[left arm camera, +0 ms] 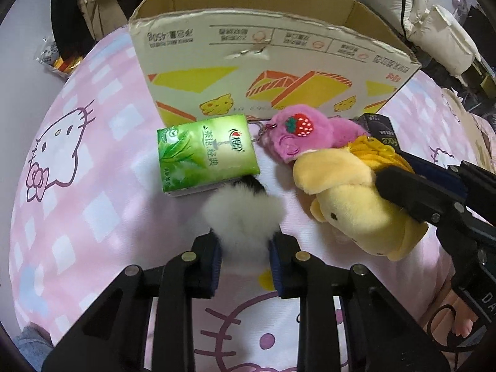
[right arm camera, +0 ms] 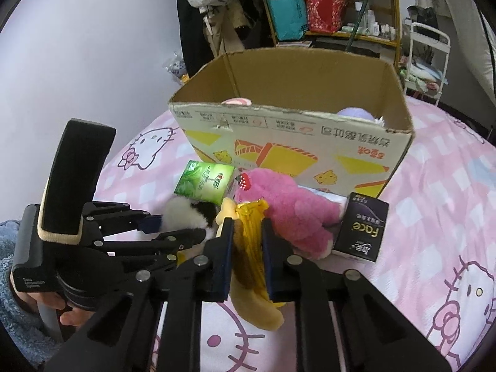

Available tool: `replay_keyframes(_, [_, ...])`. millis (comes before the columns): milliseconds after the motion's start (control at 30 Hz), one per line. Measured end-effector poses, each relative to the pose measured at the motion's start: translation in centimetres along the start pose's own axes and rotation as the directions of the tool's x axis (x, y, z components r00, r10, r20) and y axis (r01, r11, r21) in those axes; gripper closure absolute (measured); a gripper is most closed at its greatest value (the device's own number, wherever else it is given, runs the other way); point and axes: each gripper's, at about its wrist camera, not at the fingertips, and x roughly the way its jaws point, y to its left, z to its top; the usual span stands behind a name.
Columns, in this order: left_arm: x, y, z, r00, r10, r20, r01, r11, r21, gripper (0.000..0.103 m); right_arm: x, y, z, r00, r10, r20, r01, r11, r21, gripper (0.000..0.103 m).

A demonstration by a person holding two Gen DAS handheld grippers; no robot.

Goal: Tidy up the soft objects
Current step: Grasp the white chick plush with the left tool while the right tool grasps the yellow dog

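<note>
My left gripper (left arm camera: 245, 243) is shut on a white and black fluffy toy (left arm camera: 243, 214), also seen in the right wrist view (right arm camera: 186, 218). My right gripper (right arm camera: 246, 232) is shut on a yellow plush toy (right arm camera: 251, 248), which lies on the bed in the left wrist view (left arm camera: 356, 198). A pink plush with a strawberry (left arm camera: 305, 138) (right arm camera: 285, 207) lies in front of the open cardboard box (left arm camera: 272, 71) (right arm camera: 294, 142). A green tissue pack (left arm camera: 207, 153) (right arm camera: 206, 181) lies beside it.
A black "Face" tissue box (right arm camera: 362, 228) stands right of the pink plush. Soft items (right arm camera: 353, 113) show inside the cardboard box. All rest on a pink Hello Kitty bedspread (left arm camera: 77, 186). Shelves and hanging clothes (right arm camera: 325, 9) stand behind the bed.
</note>
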Motion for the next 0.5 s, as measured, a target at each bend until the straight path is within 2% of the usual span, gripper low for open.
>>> replay_keyframes(300, [-1.7, -0.2, -0.6, 0.998, 0.000, 0.058, 0.000, 1.000, 0.007, 0.077, -2.2, 0.2, 0.2, 0.996, -0.032, 0.086, 0.031, 0.999, 0.007, 0.086])
replay_keyframes(500, [-4.1, -0.5, -1.2, 0.989, 0.036, 0.147, -0.038, 0.999, 0.009, 0.077, -4.2, 0.4, 0.0, 0.984, -0.050, 0.171, 0.051, 0.999, 0.001, 0.086])
